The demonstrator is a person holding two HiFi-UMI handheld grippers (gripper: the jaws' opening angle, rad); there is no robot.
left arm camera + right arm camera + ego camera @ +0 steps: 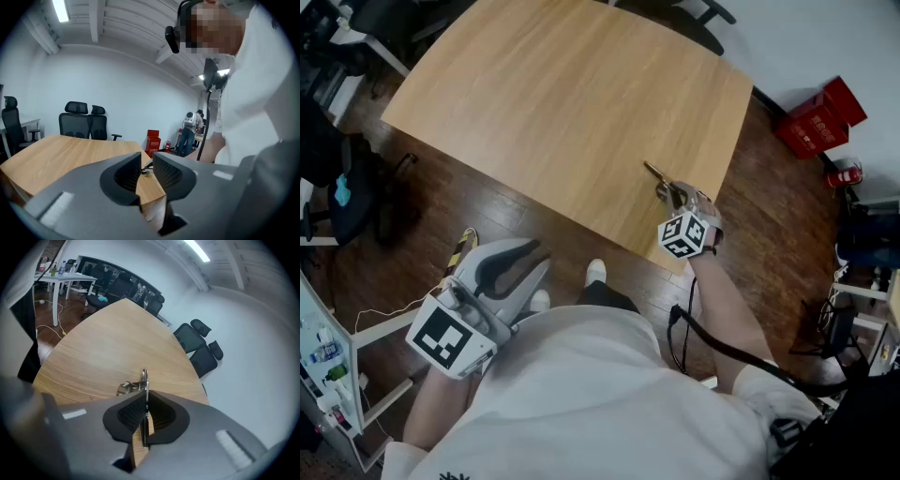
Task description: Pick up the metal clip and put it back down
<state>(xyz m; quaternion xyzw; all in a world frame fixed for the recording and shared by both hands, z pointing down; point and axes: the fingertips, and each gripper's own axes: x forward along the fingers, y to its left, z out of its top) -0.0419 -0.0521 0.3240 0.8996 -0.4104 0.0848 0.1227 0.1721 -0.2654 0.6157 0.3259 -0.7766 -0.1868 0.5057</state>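
The metal clip [660, 182] is a small silver spring clip over the near right corner of the wooden table [562, 112]. My right gripper [675, 197] is shut on it. In the right gripper view one thin metal handle [145, 377] stands on edge between the closed pads [132, 411], and the clip's body [124, 388] sticks out to the left. Whether the clip touches the tabletop I cannot tell. My left gripper [528, 260] hangs low off the table, in front of the person's body, its jaws slightly apart and empty [146, 169].
Red boxes [820, 117] and a fire extinguisher [842, 175] stand on the dark wood floor to the right of the table. Black office chairs [86, 119] line the table's far side. A white rack [337, 375] is at the lower left. A person [190, 129] stands far off.
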